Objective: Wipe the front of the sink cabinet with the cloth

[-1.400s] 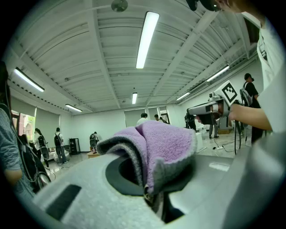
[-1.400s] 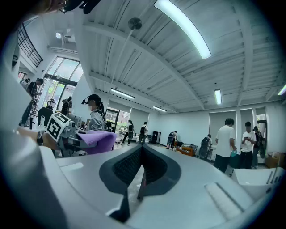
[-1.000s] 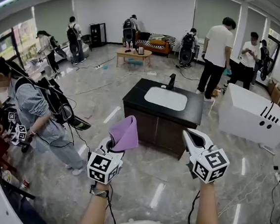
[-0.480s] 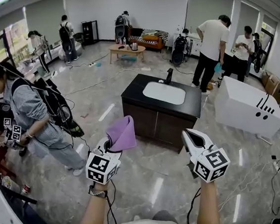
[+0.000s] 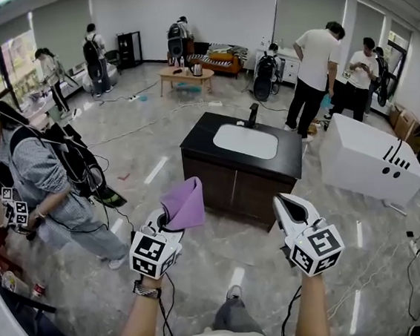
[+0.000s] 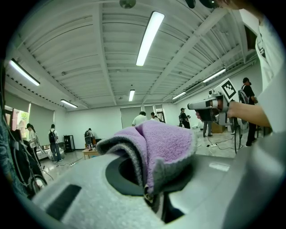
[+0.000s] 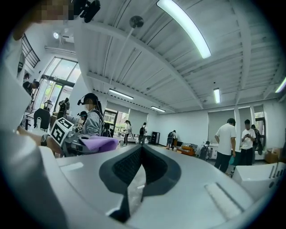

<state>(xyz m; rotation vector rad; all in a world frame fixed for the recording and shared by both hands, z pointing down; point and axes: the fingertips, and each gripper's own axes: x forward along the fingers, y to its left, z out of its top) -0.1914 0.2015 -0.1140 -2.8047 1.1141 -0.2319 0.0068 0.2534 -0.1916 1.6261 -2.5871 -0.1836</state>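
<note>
A dark sink cabinet [image 5: 231, 187] with a black top and white basin [image 5: 245, 141] stands on the floor ahead of me. My left gripper [image 5: 165, 222] is shut on a folded purple cloth [image 5: 184, 202], which sticks up from its jaws [image 6: 163, 150]; it hangs in the air short of the cabinet's front left corner. My right gripper [image 5: 289, 207] is held up at the same height, right of the left one, before the cabinet's front; its jaws are shut with nothing between them [image 7: 139, 159]. The purple cloth [image 7: 98, 142] also shows at the left of the right gripper view.
A white box-like unit [image 5: 370, 165] stands right of the cabinet. A person with a backpack [image 5: 43, 181] stands close at the left. Several more people stand behind the cabinet, near a coffee table [image 5: 185, 75] and sofa [image 5: 221, 58]. Cables trail over the glossy floor.
The cabinet has shifted slightly nearer and lower in the head view as I step forward. Both grippers hold their pose, the cloth still clamped. The person at left has drifted leftward.
</note>
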